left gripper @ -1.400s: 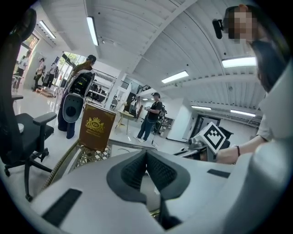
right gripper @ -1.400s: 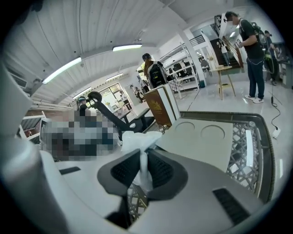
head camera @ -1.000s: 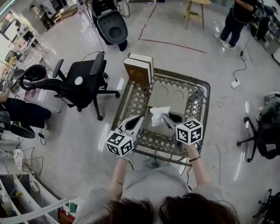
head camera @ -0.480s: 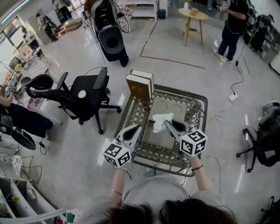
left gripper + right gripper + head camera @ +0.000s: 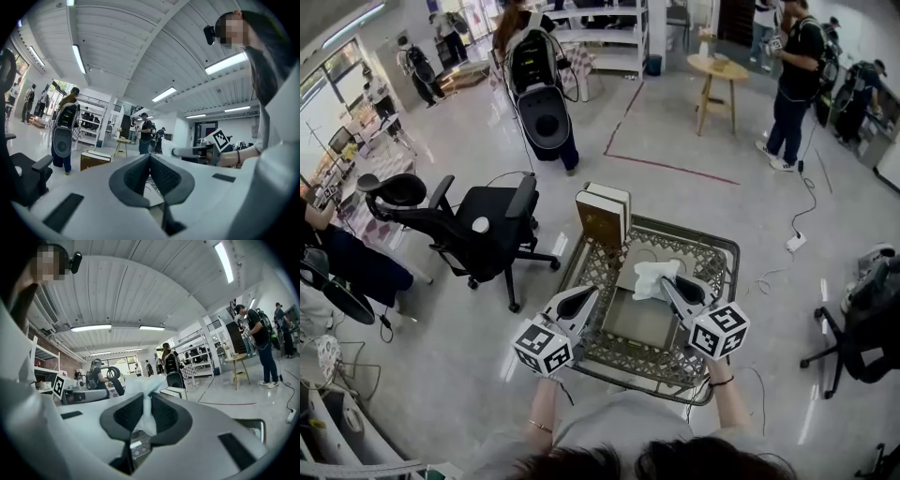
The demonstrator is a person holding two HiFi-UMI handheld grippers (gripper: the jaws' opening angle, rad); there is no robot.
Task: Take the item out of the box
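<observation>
A crumpled white item (image 5: 654, 278) hangs over the middle of a metal lattice cart (image 5: 581, 246). My right gripper (image 5: 667, 282) is shut on it; in the right gripper view the white item (image 5: 148, 414) is pinched between the dark pads. Below it an open flat box (image 5: 636, 321) lies in the cart. My left gripper (image 5: 587, 295) is over the cart's near left side, shut, and the left gripper view shows nothing between its fingers (image 5: 137, 174).
A brown and white box (image 5: 604, 216) stands upright at the cart's far left corner. A black office chair (image 5: 483, 230) is to the left, another chair (image 5: 862, 328) to the right. A wooden stool (image 5: 717, 86), shelves and several people stand farther back.
The head view has tilted up and shows more of the room. The right gripper still holds the white item, a little higher over the box. The left gripper stays shut beside it.
</observation>
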